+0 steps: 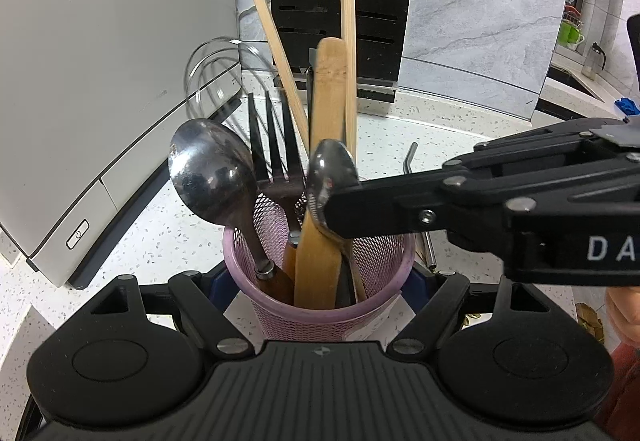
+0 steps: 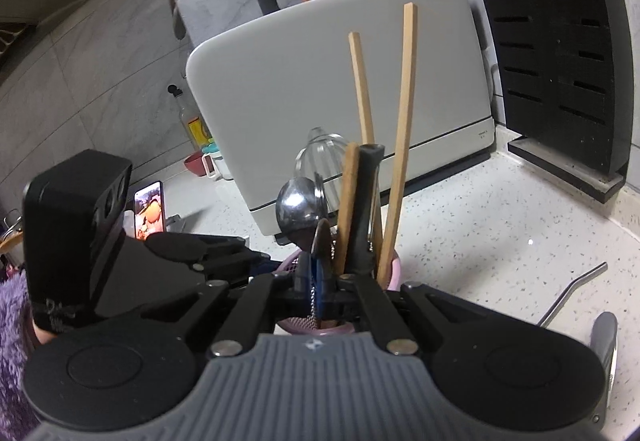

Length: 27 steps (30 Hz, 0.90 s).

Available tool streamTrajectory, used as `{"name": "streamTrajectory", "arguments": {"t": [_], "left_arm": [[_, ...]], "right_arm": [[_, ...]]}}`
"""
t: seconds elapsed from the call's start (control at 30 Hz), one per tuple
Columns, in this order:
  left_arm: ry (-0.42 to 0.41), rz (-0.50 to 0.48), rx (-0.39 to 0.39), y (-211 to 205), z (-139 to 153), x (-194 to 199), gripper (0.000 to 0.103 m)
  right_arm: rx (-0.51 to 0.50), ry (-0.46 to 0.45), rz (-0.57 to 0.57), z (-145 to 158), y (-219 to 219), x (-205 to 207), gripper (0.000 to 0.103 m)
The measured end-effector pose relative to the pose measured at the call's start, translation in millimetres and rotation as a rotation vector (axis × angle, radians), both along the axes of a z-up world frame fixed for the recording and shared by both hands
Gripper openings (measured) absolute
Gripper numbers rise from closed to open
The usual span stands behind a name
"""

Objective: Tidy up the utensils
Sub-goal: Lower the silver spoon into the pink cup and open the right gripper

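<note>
From the left wrist, the left gripper (image 1: 318, 281) clamps the pink mesh cup (image 1: 320, 305) on the speckled counter (image 1: 168, 233). Inside stand a large spoon (image 1: 212, 177), a black fork (image 1: 272, 153), a wooden spatula (image 1: 324, 161) and chopsticks (image 1: 348, 33). The right gripper (image 1: 340, 209) reaches in from the right, pinching a small spoon (image 1: 330, 173) above the cup.

From the right wrist, the right gripper's jaws are clenched on that spoon's handle at the cup's rim. A metal straw (image 2: 572, 291) lies on the counter to the right.

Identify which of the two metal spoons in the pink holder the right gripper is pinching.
The smaller spoon, beside the wooden spatula; the larger spoon stands free.
</note>
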<state>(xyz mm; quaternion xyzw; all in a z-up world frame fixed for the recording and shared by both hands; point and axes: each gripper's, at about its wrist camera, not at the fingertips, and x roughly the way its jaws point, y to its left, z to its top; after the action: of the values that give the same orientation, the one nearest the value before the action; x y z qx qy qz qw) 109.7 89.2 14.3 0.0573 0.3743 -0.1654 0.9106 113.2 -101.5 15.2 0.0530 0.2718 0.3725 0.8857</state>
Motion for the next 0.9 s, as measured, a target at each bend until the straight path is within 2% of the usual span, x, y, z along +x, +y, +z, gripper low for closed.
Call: {"name": "streamTrajectory", "arguments": {"t": [0.17, 0.3, 0.43, 0.53, 0.73, 0.9], "left_arm": [[0.001, 0.000, 0.001, -0.2, -0.1, 0.5, 0.093], [0.001, 0.002, 0.002, -1.1, -0.9, 0.4, 0.093], [0.002, 0.000, 0.001, -0.7, -1.4, 1.8, 0.093], [0.001, 0.001, 0.002, -1.5, -1.3, 1.9, 0.093], [0.001, 0.000, 0.001, -1.3, -1.3, 1.9, 0.093], [0.001, 0.001, 0.002, -1.2, -1.3, 2.0, 0.093]], "right_arm": [[0.008, 0.020, -0.017, 1.6, -0.5, 1.6, 0.000], [0.167, 0.085, 0.004, 3.3, -13.8, 7.0, 0.000], [0.250, 0.135, -0.006, 1.9, -23.5, 14.4, 0.000], [0.164, 0.118, -0.038, 1.7, -19.7, 13.4, 0.000], [-0.014, 0.035, -0.010, 4.1, -5.3, 0.7, 0.000], [-0.060, 0.035, -0.044, 5.5, -8.6, 1.8, 0.003]]}}
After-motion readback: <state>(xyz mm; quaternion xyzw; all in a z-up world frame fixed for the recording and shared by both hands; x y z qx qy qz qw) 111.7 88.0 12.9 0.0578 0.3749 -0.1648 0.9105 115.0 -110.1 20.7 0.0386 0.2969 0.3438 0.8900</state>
